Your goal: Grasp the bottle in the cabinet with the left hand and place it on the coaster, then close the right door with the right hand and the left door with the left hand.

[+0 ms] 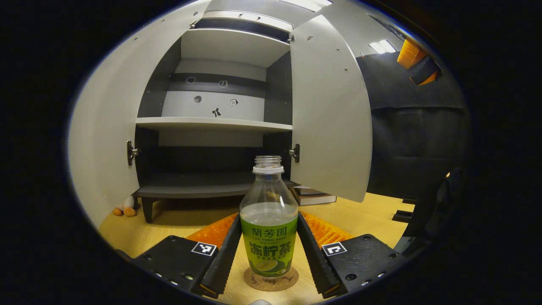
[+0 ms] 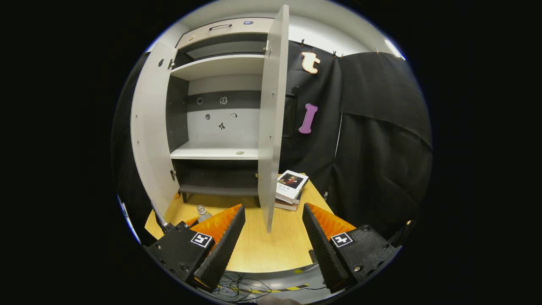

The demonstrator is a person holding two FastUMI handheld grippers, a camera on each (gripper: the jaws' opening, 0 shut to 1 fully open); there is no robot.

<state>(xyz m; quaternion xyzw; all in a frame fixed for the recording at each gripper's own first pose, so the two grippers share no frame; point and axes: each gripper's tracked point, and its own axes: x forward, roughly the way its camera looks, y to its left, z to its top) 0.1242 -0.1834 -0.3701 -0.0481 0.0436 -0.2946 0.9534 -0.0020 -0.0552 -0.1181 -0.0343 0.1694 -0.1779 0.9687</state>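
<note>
The left gripper [image 1: 268,258] has two black blocky bodies, each set with small round screws and topped by a square white tag with a black pattern. Each carries a long wedge-shaped finger [image 1: 223,254] with a ribbed inner face. The right gripper [image 2: 273,243] is built alike: black screw-studded bodies, one white patterned tag on each, and tapered fingers [image 2: 223,248] with ribbed inner pads.

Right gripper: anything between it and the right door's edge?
Nothing: in the right gripper view, bare tabletop runs from the open right gripper to the right door. The books lie beside and beyond the door.
</note>
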